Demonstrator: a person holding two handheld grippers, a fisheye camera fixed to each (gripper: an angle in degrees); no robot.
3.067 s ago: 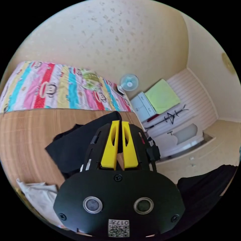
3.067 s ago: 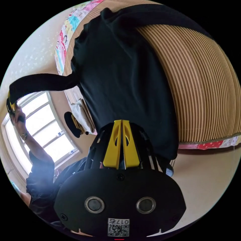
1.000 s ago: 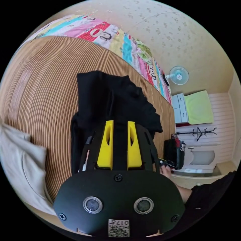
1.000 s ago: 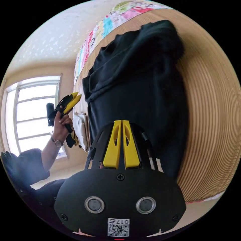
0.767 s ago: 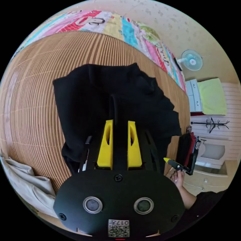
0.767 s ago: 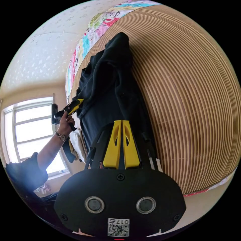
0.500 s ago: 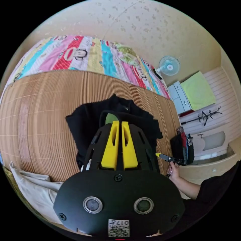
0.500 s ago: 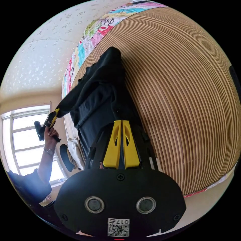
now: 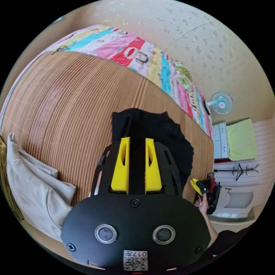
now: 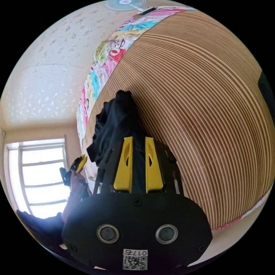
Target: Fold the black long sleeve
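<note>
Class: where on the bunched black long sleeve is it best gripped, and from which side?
Probably the loose edge of the black long sleeve nearest the left claw, approached from the person's side of the bamboo mat: the heap's edge there looks thin enough to pinch.

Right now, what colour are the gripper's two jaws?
Yellow, on a black body; the left gripper shows it best in the left gripper view.

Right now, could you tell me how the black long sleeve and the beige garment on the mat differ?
The black long sleeve is black, bunched in a rumpled heap ahead of the left gripper; the beige garment is pale and lies flatter.

The black one sits well in on the bamboo mat; the beige one lies at its edge.

Both rest on that mat.
</note>
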